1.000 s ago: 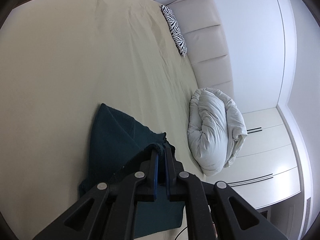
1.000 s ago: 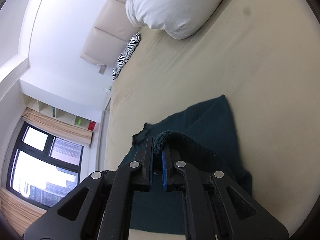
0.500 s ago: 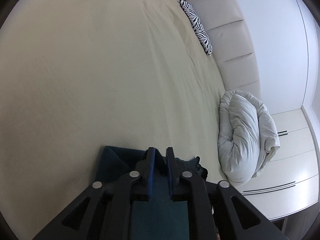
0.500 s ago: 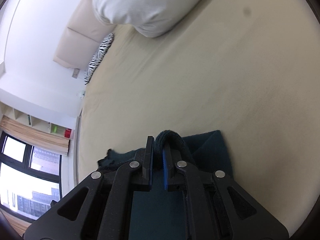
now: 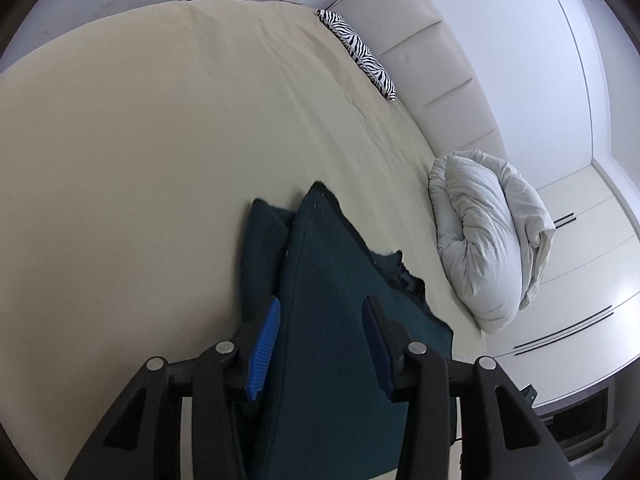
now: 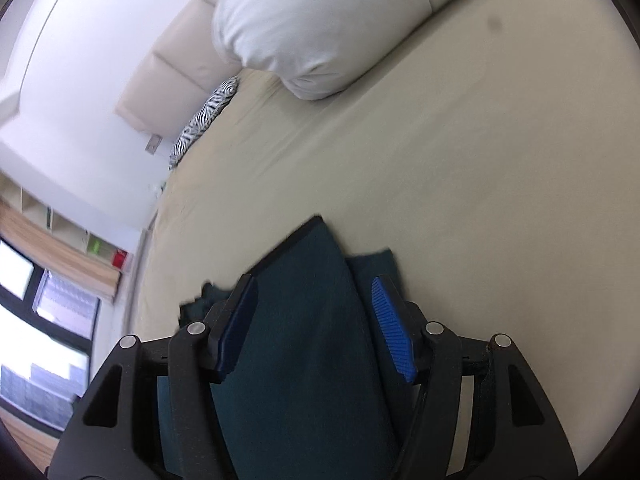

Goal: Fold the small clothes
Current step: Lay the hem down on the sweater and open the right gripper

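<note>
A dark teal garment (image 5: 328,280) lies folded over itself on the cream bed sheet (image 5: 160,140). It also shows in the right wrist view (image 6: 304,320). My left gripper (image 5: 320,312) is open, its blue-padded jaws spread above the cloth and holding nothing. My right gripper (image 6: 316,292) is open too, jaws spread on either side of the folded cloth, with nothing clamped.
A rolled white duvet (image 5: 488,240) lies by the beige headboard (image 5: 432,64), and shows in the right wrist view (image 6: 320,28). A zebra-print pillow (image 5: 360,56) lies further along. White wardrobe doors (image 5: 580,300) stand beyond the bed. A window (image 6: 36,320) is at the left.
Both grippers were shut on edges of the garment and carried them forward over it; both have opened and let the cloth drop, now lying doubled on the bed.
</note>
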Available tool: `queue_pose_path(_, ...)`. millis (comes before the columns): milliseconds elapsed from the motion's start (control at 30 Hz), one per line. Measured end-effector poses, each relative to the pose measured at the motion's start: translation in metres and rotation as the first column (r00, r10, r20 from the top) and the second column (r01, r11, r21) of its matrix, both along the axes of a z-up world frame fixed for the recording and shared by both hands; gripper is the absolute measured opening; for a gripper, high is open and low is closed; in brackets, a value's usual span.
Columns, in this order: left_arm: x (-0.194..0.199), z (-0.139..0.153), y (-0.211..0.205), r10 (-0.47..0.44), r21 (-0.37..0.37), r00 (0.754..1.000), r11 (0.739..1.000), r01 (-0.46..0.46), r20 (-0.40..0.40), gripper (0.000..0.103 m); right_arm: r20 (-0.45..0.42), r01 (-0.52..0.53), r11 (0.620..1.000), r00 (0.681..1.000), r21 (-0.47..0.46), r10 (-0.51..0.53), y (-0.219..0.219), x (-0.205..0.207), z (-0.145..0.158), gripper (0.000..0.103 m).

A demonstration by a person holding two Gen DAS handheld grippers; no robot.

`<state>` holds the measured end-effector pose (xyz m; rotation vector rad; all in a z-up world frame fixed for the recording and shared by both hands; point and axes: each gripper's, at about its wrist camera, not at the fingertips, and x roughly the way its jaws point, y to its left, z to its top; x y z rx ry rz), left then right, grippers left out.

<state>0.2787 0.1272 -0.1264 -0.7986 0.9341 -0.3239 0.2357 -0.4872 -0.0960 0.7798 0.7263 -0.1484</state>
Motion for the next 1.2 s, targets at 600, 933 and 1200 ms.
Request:
queue_pose_path(600, -0.073, -0.010, -0.020, -0.077, 0.265, 0.995, 0.963, 0.057, 0.067, 0.044, -0.093, -0.159, 0.968, 0.985, -0.196, 0.143, 0.058, -0.143, -0.007, 0.052)
queue_pose_path(933, -0.081, -0.013, -0.022, -0.100, 0.311, 0.992, 0.947, 0.072, 0.073, 0.029, -0.099, -0.183, 0.956, 0.981, -0.229, 0.164, 0.062, -0.148, -0.001, 0.047)
queue_pose_path(1200, -0.087, -0.014, -0.021, -0.097, 0.335, 0.991, 0.940, 0.061, 0.091, 0.025, -0.132, -0.207, 0.948, 0.975, -0.244, 0.179, 0.060, -0.143, -0.007, 0.039)
